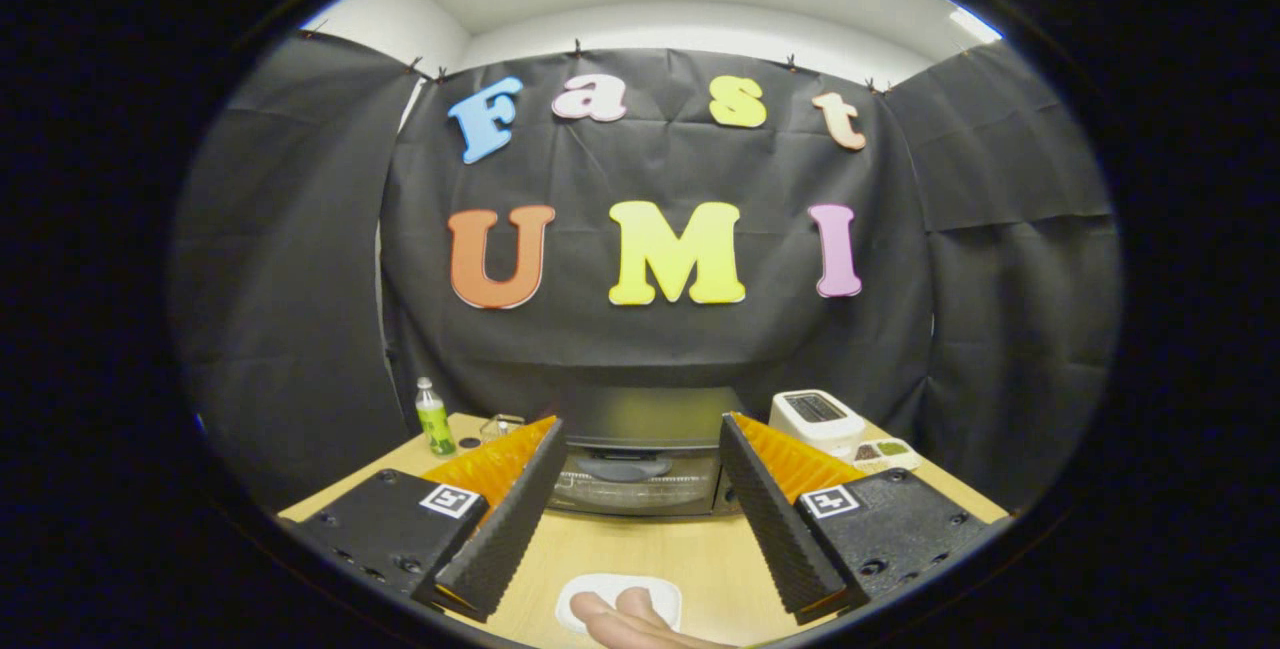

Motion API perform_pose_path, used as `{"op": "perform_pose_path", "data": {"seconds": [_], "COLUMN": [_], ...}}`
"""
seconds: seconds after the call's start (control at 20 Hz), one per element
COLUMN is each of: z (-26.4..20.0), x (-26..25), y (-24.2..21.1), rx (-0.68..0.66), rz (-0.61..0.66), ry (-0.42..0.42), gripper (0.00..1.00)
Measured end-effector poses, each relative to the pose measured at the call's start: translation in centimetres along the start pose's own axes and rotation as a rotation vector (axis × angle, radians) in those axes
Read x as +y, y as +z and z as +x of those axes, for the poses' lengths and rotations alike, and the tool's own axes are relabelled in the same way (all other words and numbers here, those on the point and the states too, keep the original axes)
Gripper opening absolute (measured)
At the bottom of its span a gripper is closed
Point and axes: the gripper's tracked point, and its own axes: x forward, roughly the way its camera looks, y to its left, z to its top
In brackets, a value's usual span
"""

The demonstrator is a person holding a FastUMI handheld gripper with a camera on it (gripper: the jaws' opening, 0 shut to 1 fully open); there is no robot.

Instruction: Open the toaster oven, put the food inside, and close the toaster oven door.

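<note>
Hand-held gripper (640, 519) spread wide, empty | toaster oven (640, 464) beyond, door closed

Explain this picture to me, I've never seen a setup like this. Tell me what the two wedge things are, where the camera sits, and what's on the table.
The camera rides on a handheld grasping tool and looks forward along its two fingers, the wedges. They stand wide apart and hold nothing. Ahead, seen between them, a toaster oven sits on the wooden table with its door shut. Nearer, between the fingers, lies a white plate with pale food on it. A green bottle stands beyond one finger; a white appliance and a small tray stand beyond the other.
</note>
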Motion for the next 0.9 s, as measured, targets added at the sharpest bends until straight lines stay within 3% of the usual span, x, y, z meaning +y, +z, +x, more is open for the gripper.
{"op": "perform_pose_path", "data": {"seconds": [0.25,0.45,0.65,0.9], "z": [-5.4,-8.3,-10.3,-10.5], "x": [-1.3,-2.2,-0.3,-3.1], "y": [7.5,10.6,7.0,0.6], "rx": [-0.069,-0.099,-0.067,0.030], "rz": [0.007,-0.079,-0.040,-0.067], "ry": [-0.037,-0.096,0.001,-0.018], "gripper": [1.00,1.00,1.00,1.00]}}
